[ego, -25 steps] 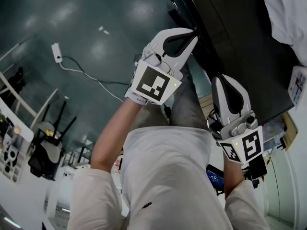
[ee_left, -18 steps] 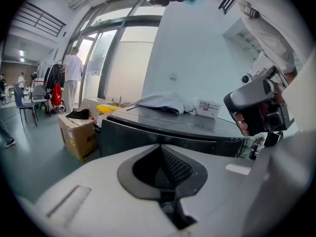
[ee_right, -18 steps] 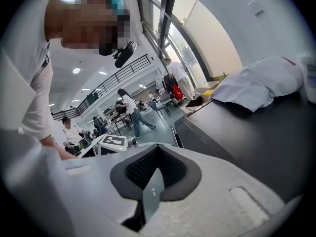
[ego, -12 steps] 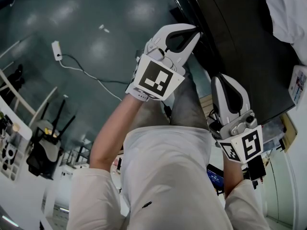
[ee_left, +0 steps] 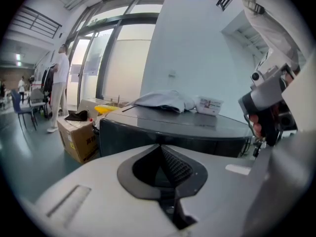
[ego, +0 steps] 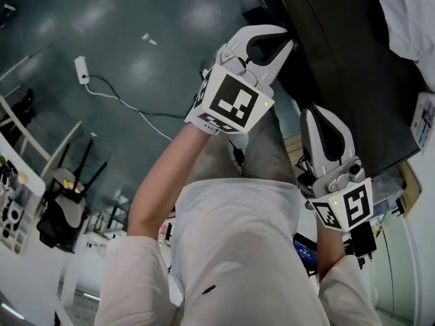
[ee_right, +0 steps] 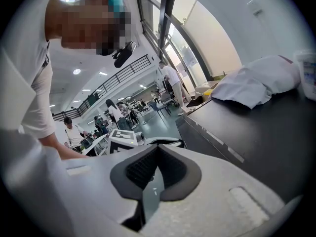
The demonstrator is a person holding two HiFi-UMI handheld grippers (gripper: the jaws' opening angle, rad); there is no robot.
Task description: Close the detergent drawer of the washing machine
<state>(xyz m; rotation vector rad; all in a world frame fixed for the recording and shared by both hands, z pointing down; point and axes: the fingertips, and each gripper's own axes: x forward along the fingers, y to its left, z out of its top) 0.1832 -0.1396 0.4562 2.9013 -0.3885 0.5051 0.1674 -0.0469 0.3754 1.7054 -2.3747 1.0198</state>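
The room is a large hall with a teal floor [ego: 102,46], a tall glass wall [ee_left: 113,58] and several people standing well back.

One dark washing machine [ego: 340,66] stands to the person's right. Its flat top [ee_left: 197,122] serves as the table here and carries one crumpled white cloth [ee_left: 165,101] with one small white carton [ee_left: 210,104] just beside it. The rest of the top is bare.

The detergent drawer itself cannot be made out in any view. Only the machine's dark front and its upper front edge show.

There are two grippers:
- **Left gripper** [ego: 285,43]: its tip is up against that upper front edge. Its jaws are pressed together with nothing between them.
- **Right gripper** [ego: 319,111]: it hangs lower, near the machine's near side. Its jaws are likewise together and empty.

One cardboard box [ee_left: 76,135] sits on the floor beside the machine's far side. One white power strip [ego: 80,73] with its cable lies on the floor, well apart from the machine. The floor to the left of the person is open.
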